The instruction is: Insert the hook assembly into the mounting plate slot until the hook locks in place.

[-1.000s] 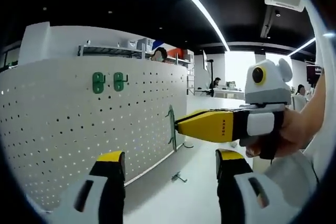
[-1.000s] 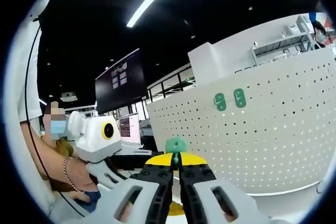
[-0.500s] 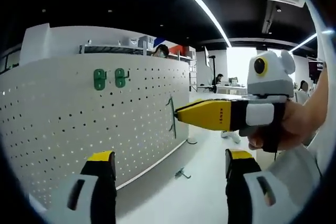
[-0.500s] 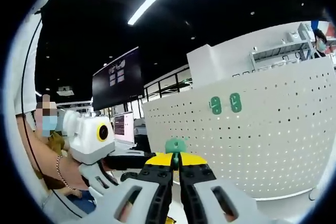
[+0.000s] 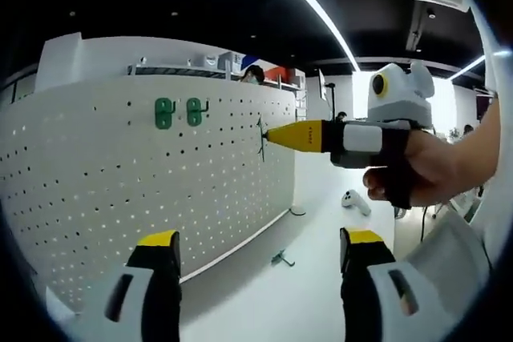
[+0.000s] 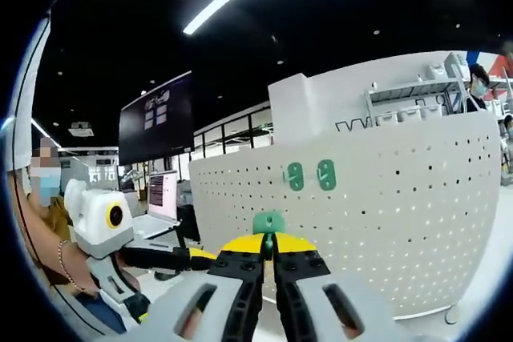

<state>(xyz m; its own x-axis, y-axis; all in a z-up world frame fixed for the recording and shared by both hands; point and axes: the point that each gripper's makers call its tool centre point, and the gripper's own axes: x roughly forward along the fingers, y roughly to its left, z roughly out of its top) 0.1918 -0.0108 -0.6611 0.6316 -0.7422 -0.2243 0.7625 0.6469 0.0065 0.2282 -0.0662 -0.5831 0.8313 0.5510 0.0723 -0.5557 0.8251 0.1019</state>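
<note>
A white pegboard (image 5: pixel 120 190) stands upright with two green hooks (image 5: pixel 164 112) (image 5: pixel 195 110) mounted side by side near its top. In the left gripper view my right gripper (image 5: pixel 272 135) comes in from the right, its yellow jaws shut on a third green hook (image 5: pixel 261 138), seen edge-on close to the board's face. My left gripper (image 5: pixel 260 258) stands open below, holding nothing. In the right gripper view my right gripper (image 6: pixel 269 247) pinches the green hook (image 6: pixel 268 222), facing the pegboard (image 6: pixel 385 222) and its two mounted hooks (image 6: pixel 295 175) (image 6: pixel 325 174).
A small metal hook (image 5: pixel 280 259) lies on the white table by the board's foot, and a white object (image 5: pixel 355 201) lies farther back. The left gripper (image 6: pixel 104 222), held by a person's hand, shows at the left of the right gripper view. Desks and screens fill the background.
My right gripper has risen with the green hook and moved toward the board, now nearly level with the mounted hooks. The left gripper stays open.
</note>
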